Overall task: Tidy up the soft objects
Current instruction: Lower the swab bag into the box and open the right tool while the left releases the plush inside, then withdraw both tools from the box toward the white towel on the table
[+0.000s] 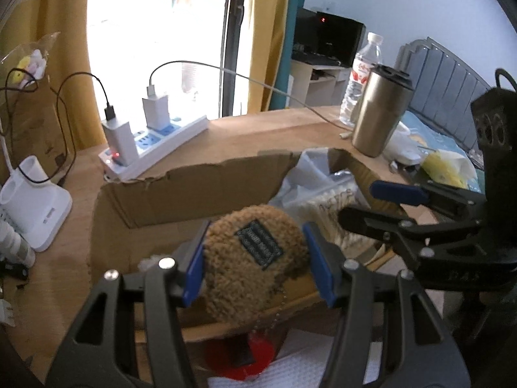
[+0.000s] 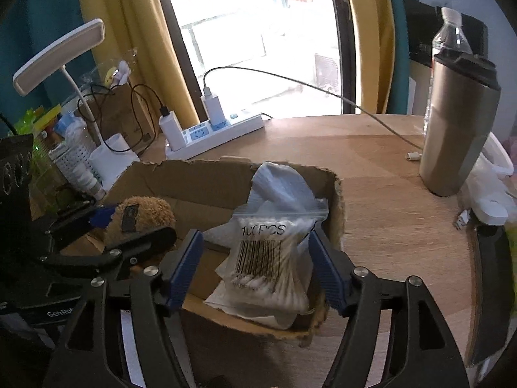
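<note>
Over the torn brown cardboard box (image 1: 168, 190) on the desk (image 2: 387, 168), the left claw (image 1: 255, 258) pinches the soft, light, fuzzy brown plush toy (image 1: 252, 258) around its squishy middle, while the right claw (image 2: 255, 268) is spread beside the clear crinkly bag of cotton swabs (image 2: 271, 255).

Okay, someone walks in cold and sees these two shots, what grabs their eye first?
Probably the fuzzy brown plush toy pinched in the left claw over the torn cardboard box. Next, the clear bag of cotton swabs standing in that box between the right claw's open blue pads.
</note>
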